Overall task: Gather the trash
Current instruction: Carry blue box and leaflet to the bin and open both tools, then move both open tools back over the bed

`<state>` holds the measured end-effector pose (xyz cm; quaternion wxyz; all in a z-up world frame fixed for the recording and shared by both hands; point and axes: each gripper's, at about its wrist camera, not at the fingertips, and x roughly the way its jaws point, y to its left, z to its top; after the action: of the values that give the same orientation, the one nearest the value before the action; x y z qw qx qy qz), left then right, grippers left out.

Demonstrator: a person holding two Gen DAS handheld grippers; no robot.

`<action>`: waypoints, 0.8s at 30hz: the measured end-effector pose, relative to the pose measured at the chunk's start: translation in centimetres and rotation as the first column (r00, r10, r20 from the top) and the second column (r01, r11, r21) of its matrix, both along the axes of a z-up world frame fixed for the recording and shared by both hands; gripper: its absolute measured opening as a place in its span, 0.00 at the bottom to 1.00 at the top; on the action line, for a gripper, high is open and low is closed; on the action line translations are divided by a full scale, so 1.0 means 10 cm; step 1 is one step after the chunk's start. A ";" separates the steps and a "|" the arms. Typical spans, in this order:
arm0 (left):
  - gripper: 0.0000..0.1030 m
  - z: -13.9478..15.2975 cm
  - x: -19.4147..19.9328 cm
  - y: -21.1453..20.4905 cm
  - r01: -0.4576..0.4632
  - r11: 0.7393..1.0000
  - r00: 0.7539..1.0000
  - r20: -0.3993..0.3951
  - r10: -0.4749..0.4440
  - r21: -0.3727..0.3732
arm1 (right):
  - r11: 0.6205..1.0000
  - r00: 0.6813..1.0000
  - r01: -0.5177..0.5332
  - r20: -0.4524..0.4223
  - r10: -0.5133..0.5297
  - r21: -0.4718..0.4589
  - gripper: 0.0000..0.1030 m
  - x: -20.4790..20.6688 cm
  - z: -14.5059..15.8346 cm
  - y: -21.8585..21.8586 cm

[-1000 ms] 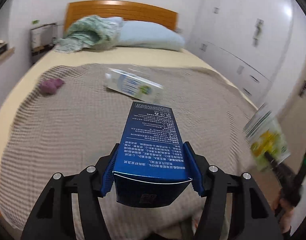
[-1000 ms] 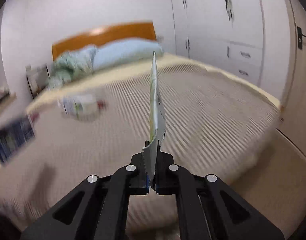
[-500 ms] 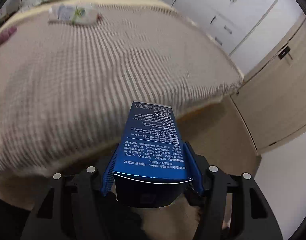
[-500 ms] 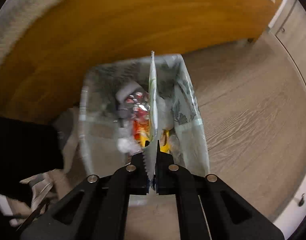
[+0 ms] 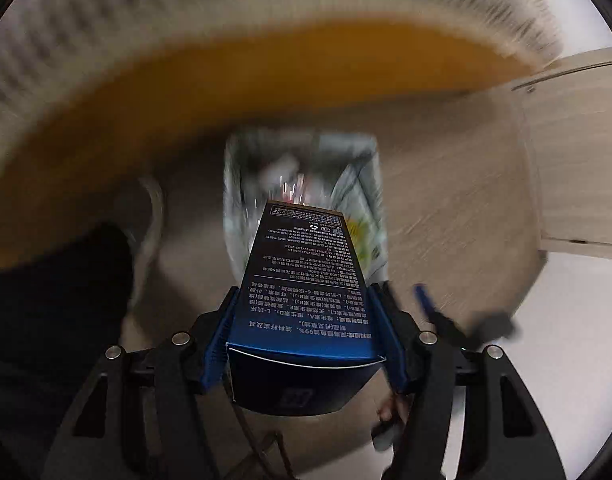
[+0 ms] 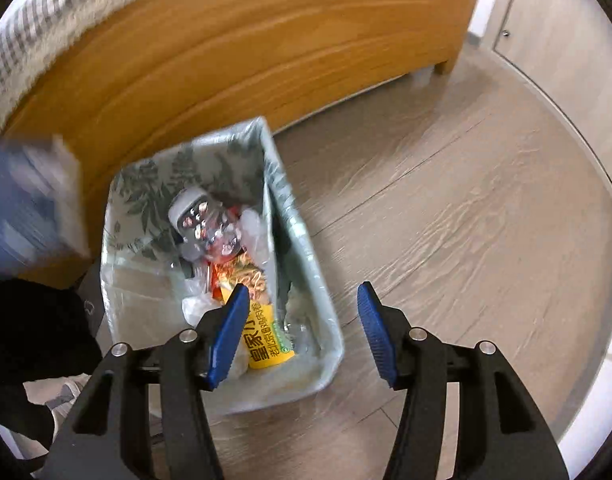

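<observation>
The left claw (image 5: 304,344) grips a blue box (image 5: 302,292) above the lined bin (image 6: 326,320) on the floor by the bed frame (image 6: 246,52). The right claw (image 6: 302,328) has just been opening, nothing between its jaws; a yellow wrapper (image 6: 266,344) lies in the bin.

Left tool (image 5: 302,330) clamped, angled steeply down; right tool (image 6: 302,330) jaws just opened, empty.
</observation>
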<state>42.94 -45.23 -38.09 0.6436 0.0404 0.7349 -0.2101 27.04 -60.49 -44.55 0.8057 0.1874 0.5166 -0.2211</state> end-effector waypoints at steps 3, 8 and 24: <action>0.58 -0.51 -0.08 -0.25 0.020 0.996 0.998 -0.059 -0.014 0.091 | 0.999 0.996 0.054 0.071 -0.054 0.007 0.53 -0.17 0.21 -0.06; 0.67 -1.16 -0.09 -0.65 0.068 0.992 0.988 -0.145 -0.052 0.107 | 0.994 0.988 0.105 0.118 -0.104 -0.007 0.53 -0.38 0.39 -0.14; 0.84 -0.42 0.09 -0.36 0.133 0.991 0.989 -0.061 -0.131 0.033 | 0.996 0.996 0.088 0.028 -0.088 -0.016 0.53 -0.40 0.44 -0.05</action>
<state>43.89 -48.80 -42.32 0.6054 0.0947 0.7531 -0.2396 23.00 -60.97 -40.11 0.8037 0.2058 0.4949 -0.2584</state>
